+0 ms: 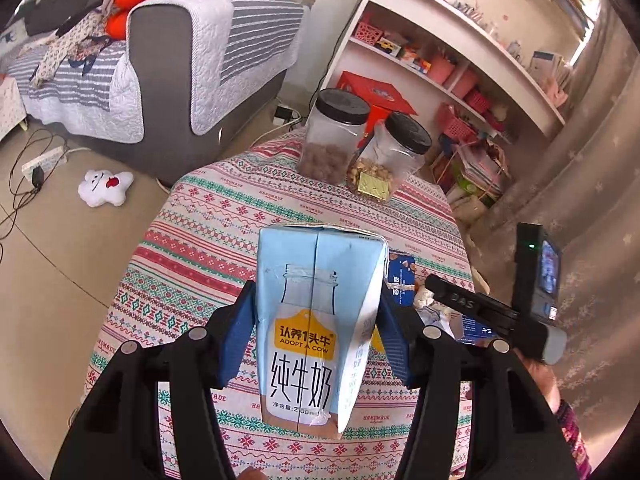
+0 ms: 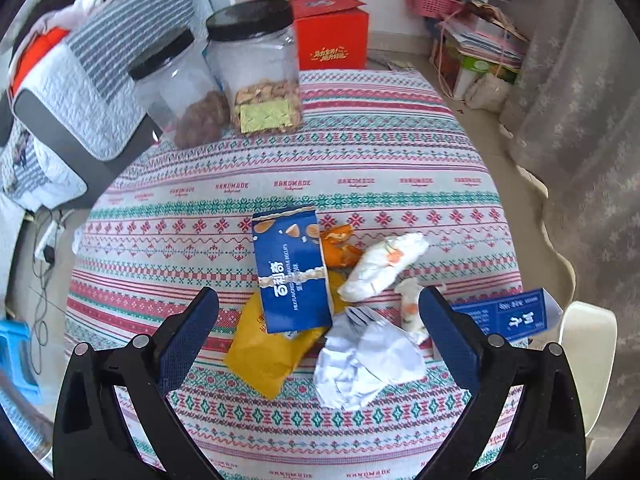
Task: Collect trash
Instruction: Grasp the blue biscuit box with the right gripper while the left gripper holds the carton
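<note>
My left gripper [image 1: 316, 320] is shut on a light-blue milk carton [image 1: 316, 320], held upright above the patterned tablecloth [image 1: 224, 216]. My right gripper [image 2: 320, 328] is open and empty, hovering over a trash pile: a blue biscuit box [image 2: 290, 268], a yellow wrapper [image 2: 268, 356], crumpled white paper [image 2: 368, 364], a white wrapper [image 2: 380, 266], orange peel [image 2: 338, 246] and a blue carton [image 2: 508, 314] at the right. The right gripper also shows at the right of the left wrist view [image 1: 480, 308].
Two clear jars with black lids [image 1: 336, 136] [image 1: 388, 156] stand at the table's far end; they also show in the right wrist view [image 2: 256, 68]. A sofa [image 1: 168, 72], shelves [image 1: 440, 52], a red box [image 2: 332, 32] and a white chair [image 2: 584, 356] surround the table.
</note>
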Available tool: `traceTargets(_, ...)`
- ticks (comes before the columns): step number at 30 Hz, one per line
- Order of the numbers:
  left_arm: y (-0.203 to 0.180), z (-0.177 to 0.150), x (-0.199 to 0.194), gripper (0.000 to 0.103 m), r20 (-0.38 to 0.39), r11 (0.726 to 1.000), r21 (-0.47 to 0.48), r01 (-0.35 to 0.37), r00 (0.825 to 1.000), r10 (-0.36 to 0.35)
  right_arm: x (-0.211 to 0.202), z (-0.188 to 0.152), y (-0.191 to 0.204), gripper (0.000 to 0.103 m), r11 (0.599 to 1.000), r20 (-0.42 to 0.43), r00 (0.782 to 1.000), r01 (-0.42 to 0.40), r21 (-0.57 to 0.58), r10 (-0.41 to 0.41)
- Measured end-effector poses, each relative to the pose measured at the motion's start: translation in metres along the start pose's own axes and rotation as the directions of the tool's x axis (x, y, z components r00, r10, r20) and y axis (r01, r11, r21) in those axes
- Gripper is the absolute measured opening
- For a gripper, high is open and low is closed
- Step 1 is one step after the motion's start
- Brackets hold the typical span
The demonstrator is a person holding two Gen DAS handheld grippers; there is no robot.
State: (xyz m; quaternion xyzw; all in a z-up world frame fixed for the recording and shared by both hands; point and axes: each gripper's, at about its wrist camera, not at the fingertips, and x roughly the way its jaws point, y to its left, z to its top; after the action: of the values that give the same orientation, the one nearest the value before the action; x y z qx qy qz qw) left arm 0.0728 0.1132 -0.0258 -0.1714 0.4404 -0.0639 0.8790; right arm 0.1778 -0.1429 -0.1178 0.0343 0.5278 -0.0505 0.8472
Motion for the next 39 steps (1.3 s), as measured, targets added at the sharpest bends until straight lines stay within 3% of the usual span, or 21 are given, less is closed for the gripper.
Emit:
traceTargets(5,0.009,0.0,-0.008,0.057,0.012,1.0,-0.002,-0.006,1.0,0.006,0.038,0.008,0.026,0.096,0.995,-0.03,0.996,0.077,-0.071,-0.079)
traceTargets(11,0.028,0.0,-0.007,0.057,0.008,0.999,-0.02,-0.037,0.999,0.037,0.069,0.016,0.027,0.096,0.996,-0.074,0.994,0.079,-0.038,-0.081)
traceTargets(13,0.033,0.0,-0.007,0.057,0.009,0.998,-0.025,-0.049,0.999,0.049,0.074,0.017,0.025,0.089,0.997,-0.082,0.994,0.072,-0.022,-0.074)
traceTargets(14,0.035,0.0,-0.007,0.057,0.011,0.998,-0.027,-0.054,0.998,0.054,0.076,0.018,0.024,0.077,0.998,-0.094,0.994,0.059,-0.017,-0.06)
traceTargets(15,0.037,0.0,-0.006,0.057,0.012,0.998,-0.031,-0.06,0.998,0.061,0.079,0.018,0.023,0.052,0.999,-0.111,0.993,0.043,-0.013,-0.044)
traceTargets(17,0.041,0.001,-0.006,0.056,0.013,0.997,-0.041,-0.065,0.998,0.065,0.081,0.018,0.019,0.053,1.0,-0.13,0.991,0.014,0.016,-0.012)
traceTargets(23,0.044,0.005,-0.009,0.056,0.056,0.996,-0.066,-0.054,0.997,0.058,0.044,0.022,0.011,0.052,0.993,-0.011,0.997,-0.079,0.086,0.081)
traceTargets(27,0.041,0.009,-0.011,0.056,0.097,0.996,-0.065,-0.062,0.993,0.068,-0.003,0.03,0.014,0.053,0.988,0.101,0.987,-0.136,0.07,0.128)
traceTargets(34,0.035,0.013,-0.017,0.056,0.165,0.996,-0.069,-0.054,0.984,0.065,-0.081,0.028,0.011,0.053,0.979,0.286,0.941,-0.198,0.043,0.178)
traceTargets(39,0.024,0.01,-0.021,0.056,0.196,0.998,-0.04,-0.057,0.979,0.063,-0.122,0.013,-0.001,0.053,0.983,0.412,0.9,-0.177,0.05,0.141)
